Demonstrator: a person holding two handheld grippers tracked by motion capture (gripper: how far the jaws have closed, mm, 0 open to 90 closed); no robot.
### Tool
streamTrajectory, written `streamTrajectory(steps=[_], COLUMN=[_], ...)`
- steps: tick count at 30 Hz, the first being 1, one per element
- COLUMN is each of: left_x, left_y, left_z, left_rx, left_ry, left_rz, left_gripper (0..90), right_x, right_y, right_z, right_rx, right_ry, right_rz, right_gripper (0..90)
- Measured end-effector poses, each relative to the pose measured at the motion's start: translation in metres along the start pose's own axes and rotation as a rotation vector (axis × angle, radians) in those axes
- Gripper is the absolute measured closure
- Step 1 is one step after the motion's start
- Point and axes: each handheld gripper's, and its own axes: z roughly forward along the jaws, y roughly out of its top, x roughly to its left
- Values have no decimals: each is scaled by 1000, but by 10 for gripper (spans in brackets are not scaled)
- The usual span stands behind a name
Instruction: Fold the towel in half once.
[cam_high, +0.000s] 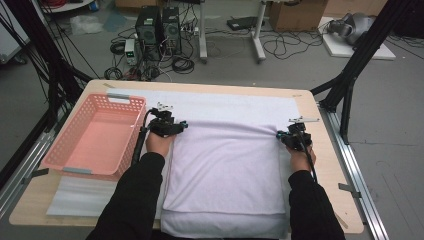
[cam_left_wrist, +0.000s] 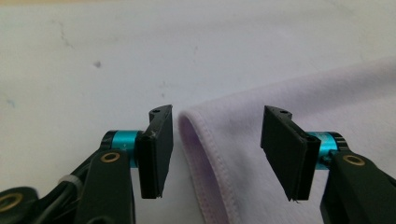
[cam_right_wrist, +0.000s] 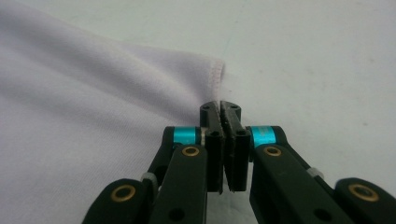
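Observation:
A lilac cloth (cam_high: 225, 165) lies flat on a white foam mat (cam_high: 240, 102), with a folded thick edge at the near side. My left gripper (cam_high: 181, 126) is at the cloth's far left corner. In the left gripper view it (cam_left_wrist: 215, 140) is open, and the hemmed corner of the cloth (cam_left_wrist: 205, 154) lies between the jaws without touching the pads. My right gripper (cam_high: 283, 135) is at the far right corner. In the right gripper view its jaws (cam_right_wrist: 220, 109) are pressed together where the hem of the cloth (cam_right_wrist: 93, 93) runs into the tips.
A pink plastic basket (cam_high: 65, 131) stands empty on the left of the wooden table (cam_high: 325, 160), close beside my left forearm. Black frame posts stand at both table sides. Computers and cables lie on the floor beyond the far edge.

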Motion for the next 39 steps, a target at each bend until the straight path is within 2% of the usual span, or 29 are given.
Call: streamTrajectory(steps=[2, 3, 4, 5, 6, 8, 10, 12, 14, 16, 18, 19, 20, 21, 22, 23, 24, 26, 31, 33, 35, 36, 37, 39], left_x=[3, 5, 6, 7, 8, 10, 11, 11, 10, 10, 9, 8, 7, 8, 10, 12, 14, 17, 21, 24, 26, 28, 29, 28], left_y=[2, 3, 4, 5, 5, 4, 0, 0, 0, 0, 0, 0, 0, 1, 1, 2, 4, 10, 36, 45, 49, 50, 52, 54], left_z=[4, 6, 8, 10, 13, 17, 23, 25, 25, 25, 25, 25, 25, 26, 26, 26, 25, 24, 24, 25, 27, 29, 31, 32], left_rx=[10, 15, 15, 25, 24, 30, 56, 44, 49, 44, 49, 56, 60, 61, 61, 65, 66, 47, 3, -21, -83, -84, -78, -107], left_ry=[5, 6, 5, 2, -5, -20, -29, -24, -15, -22, -62, -79, -77, -84, -93, -90, -69, -54, -22, -12, -8, -11, -12, -5], left_rz=[-13, -20, -23, -27, -34, -44, -39, -17, 24, 32, 56, 84, 84, 59, 31, 14, 17, 5, 15, 18, 12, -12, -15, 20], left_gripper=[432, 423, 420, 419, 411, 411, 412, 419, 458, 530, 682, 815, 826, 835, 840, 845, 848, 850, 850, 849, 848, 848, 848, 847], right_x=[4, 5, 4, 1, -3, -8, -12, -11, -8, -4, -2, -2, -3, -3, -3, -2, -2, -4, -5, -6, -8, -9, -9, -7], right_y=[1, 1, 2, 3, 5, 8, 13, 17, 20, 21, 21, 21, 21, 21, 21, 22, 23, 26, 41, 49, 57, 61, 63, 69], right_z=[3, 4, 4, 3, 3, 4, 9, 16, 25, 33, 37, 37, 37, 36, 36, 35, 35, 35, 36, 37, 41, 42, 43, 47], right_rx=[8, -2, -26, -46, -62, -71, -77, -73, -55, -34, -25, -25, -26, -21, -18, -16, -13, -20, -101, -128, -138, -149, -171, -159], right_ry=[2, -9, -19, -9, -3, 0, 28, 47, 67, 86, 72, 70, 77, 110, 135, 132, 129, 104, 49, 34, 19, 14, -1, -17], right_rz=[-17, -16, 6, 47, 67, 84, 91, 72, 44, 32, 15, 16, 10, 11, 2, -19, -44, -68, -113, -122, -113, -106, -110, -106], right_gripper=[837, 708, 640, 612, 590, 540, 529, 513, 512, 515, 549, 588, 681, 788, 829, 848, 856, 866, 865, 865, 865, 865, 865, 864])
